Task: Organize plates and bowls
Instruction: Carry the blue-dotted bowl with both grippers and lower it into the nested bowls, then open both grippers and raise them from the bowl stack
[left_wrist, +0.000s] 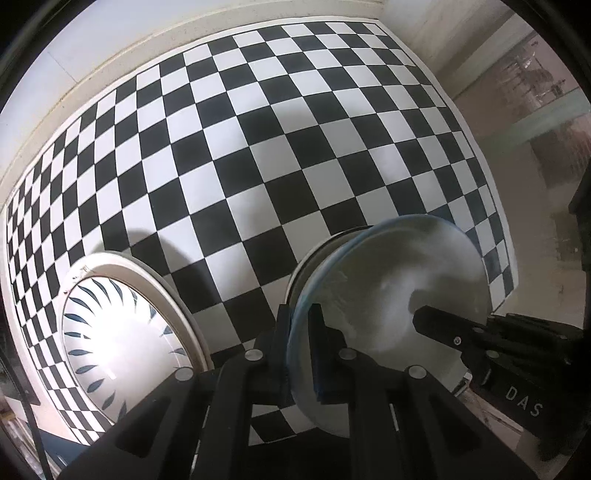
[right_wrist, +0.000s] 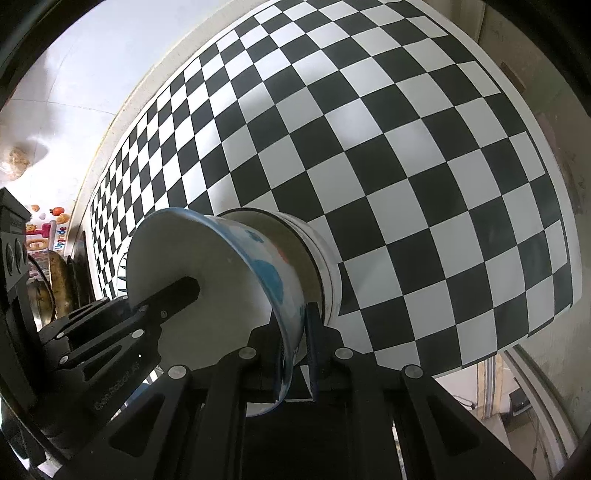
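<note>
**Nesting the bowls — both grippers on one rim**

Holding opposite sides of the same bowl (right_wrist: 207, 280), the two grippers meet over the checkered mat (left_wrist: 258, 147). The left gripper (left_wrist: 301, 354) has its jaws drawn in on the near wall of the bowl, one finger inside and one outside. The right gripper (right_wrist: 295, 350) is likewise closed on the rim, the painted blue-and-red wall pinched between its pads. This bowl sits tilted in the mouth of a second, white bowl (right_wrist: 325, 258), which rests near the mat's right edge; whether the upper bowl is fully seated cannot be told.

A patterned plate (left_wrist: 125, 332) lies alone toward the mat's left edge, well apart from the bowls — untouched by either gripper. Judged from this arrangement, the bowl stacking is nearly complete: what remains is to settle and release the upper bowl, then deal with the plate. No further crockery is visible on the mat.
</note>
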